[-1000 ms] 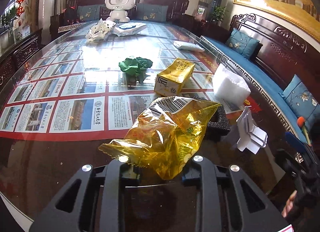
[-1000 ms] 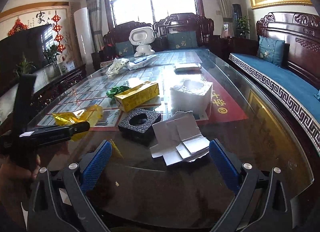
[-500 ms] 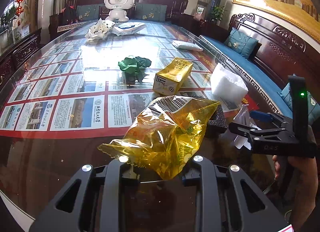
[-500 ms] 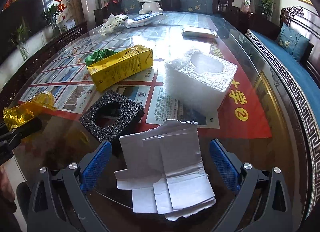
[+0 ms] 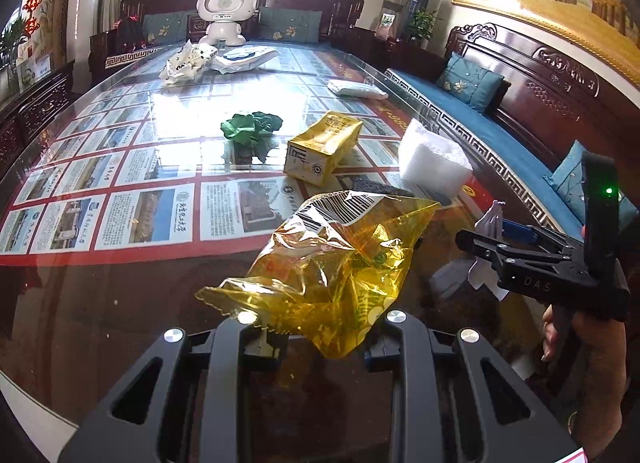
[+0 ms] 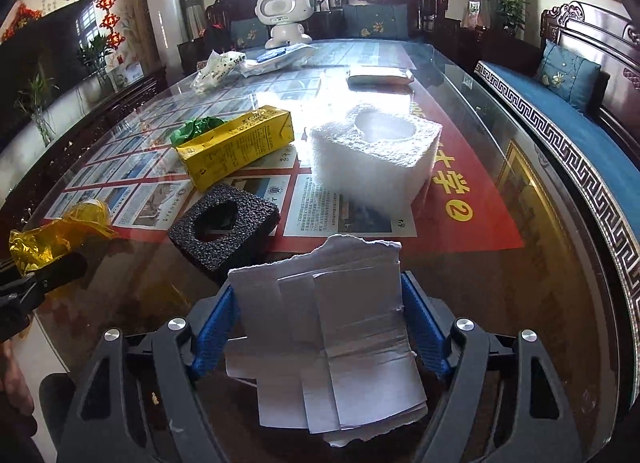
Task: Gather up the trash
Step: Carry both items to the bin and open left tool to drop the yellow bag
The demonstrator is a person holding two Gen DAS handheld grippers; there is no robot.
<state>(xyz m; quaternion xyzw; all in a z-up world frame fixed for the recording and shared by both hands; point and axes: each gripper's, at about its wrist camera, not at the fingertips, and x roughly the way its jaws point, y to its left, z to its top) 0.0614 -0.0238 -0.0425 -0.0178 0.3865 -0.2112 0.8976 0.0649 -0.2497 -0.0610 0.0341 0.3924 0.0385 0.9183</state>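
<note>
My left gripper (image 5: 320, 337) is shut on a crumpled yellow plastic wrapper (image 5: 332, 259), held over the near edge of the glass table; the wrapper also shows in the right wrist view (image 6: 44, 239). My right gripper (image 6: 320, 327) has its blue pads (image 6: 420, 319) pressed against both sides of torn white cardboard (image 6: 324, 335). From the left wrist view the right gripper (image 5: 492, 239) sits at the right with the cardboard (image 5: 490, 219) in it.
On the glass table (image 6: 540, 283) lie a black foam block (image 6: 224, 227), a white foam block (image 6: 376, 159), a yellow carton (image 6: 236, 147), a green crumpled wad (image 5: 250, 127), white wrappers (image 5: 188, 63) and a white robot toy (image 5: 226, 13). A blue-cushioned bench (image 6: 560, 119) runs along the right.
My right gripper moved forward over the white cardboard and closed its jaws on it. My left gripper stayed put with the yellow wrapper.
</note>
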